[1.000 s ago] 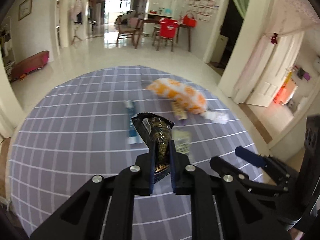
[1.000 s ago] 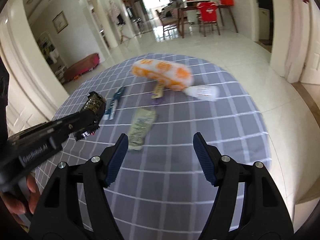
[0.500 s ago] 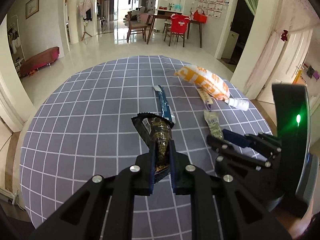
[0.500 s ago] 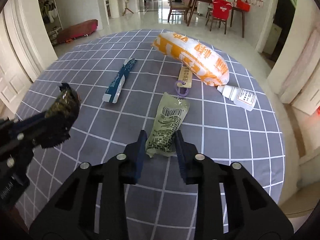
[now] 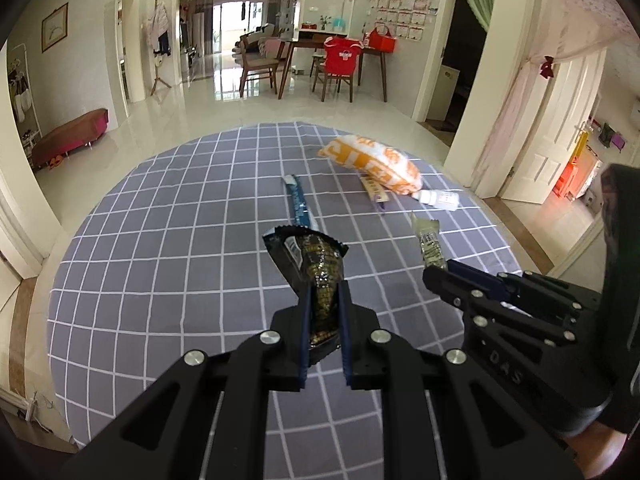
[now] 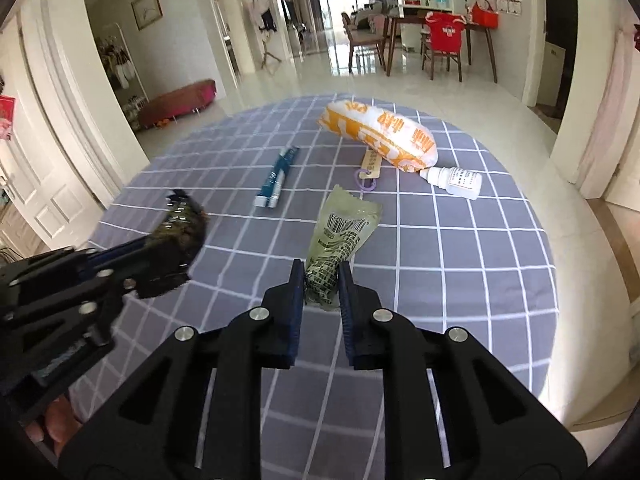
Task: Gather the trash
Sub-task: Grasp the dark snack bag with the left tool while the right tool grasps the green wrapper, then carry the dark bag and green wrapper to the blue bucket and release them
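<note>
The left gripper [image 5: 324,320] holds a black wrapper [image 5: 316,264] up off the tabletop [image 5: 160,264]. I think it is kept in the air so it can go with the rest of the trash. Its jaws are almost shut, pinching the bottom end of the wrapper, and the top end sticks up free.

The right gripper [image 6: 320,304] is low over a green wrapper [image 6: 340,240] that lies flat on the tabletop. Its jaws are closing, and the near end of the green wrapper sits between them, touching the pads on both sides. It looks like the pinch has just begun.

More trash waits farther back: a blue tube [image 6: 276,178], an orange bag [image 6: 380,134], a small white bottle [image 6: 454,180] just beside the bag, and a tag [image 6: 370,164]. They lie spread out, so I guess each one gets picked up on its own.
</note>
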Available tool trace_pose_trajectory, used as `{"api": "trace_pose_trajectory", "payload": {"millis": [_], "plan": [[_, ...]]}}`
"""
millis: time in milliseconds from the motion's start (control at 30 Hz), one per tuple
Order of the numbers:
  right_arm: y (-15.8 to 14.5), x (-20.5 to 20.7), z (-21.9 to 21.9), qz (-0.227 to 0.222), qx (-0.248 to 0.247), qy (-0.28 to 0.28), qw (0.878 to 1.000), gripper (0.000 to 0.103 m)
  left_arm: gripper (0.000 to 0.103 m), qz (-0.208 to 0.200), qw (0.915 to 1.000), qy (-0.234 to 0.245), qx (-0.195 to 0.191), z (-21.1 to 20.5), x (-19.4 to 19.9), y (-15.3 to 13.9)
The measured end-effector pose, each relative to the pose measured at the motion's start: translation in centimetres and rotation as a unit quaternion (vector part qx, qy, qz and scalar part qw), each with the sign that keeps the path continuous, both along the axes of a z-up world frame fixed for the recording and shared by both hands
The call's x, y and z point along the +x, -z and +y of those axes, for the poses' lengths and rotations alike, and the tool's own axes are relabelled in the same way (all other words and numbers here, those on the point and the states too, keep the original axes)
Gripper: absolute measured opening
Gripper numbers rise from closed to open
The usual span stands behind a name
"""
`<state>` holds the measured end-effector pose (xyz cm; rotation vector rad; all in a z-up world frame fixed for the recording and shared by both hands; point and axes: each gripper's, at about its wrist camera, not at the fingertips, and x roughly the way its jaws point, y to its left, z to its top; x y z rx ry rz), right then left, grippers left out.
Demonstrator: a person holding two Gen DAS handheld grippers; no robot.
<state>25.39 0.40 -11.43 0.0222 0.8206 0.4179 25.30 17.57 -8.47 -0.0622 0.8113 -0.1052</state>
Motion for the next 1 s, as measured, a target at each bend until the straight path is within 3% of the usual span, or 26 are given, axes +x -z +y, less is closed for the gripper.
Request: {"api": "trace_pose_trajectory", "payload": {"millis": [167,400,767,1000], "plan": [[-2.1,-2.9,-1.7,-0.021,0.027,0.004,0.999,0.017,0.012,-0.011,0.9998,0.016,0.0,-1.6,-1.4,-0.9],[-2.6,-6.9,-4.5,-0.037,0.051,0.024,0.998,0.017,0.012,-0.017,0.9981,0.059,0.002,-5.9,-2.9,-1.6],[-1.1,-11.6,-12.0,-0.041,0.077,0.091,0.992,0.017,0.012,0.0,0.9896,0.143,0.011,-14.8,-4.7,0.0],[1.1,-13.7,-16.9,-0.027,0.082,0.147,0.985,0.017,0.012,0.027,0.9792,0.2,0.017,-20.8,-5.0,2.7]]}}
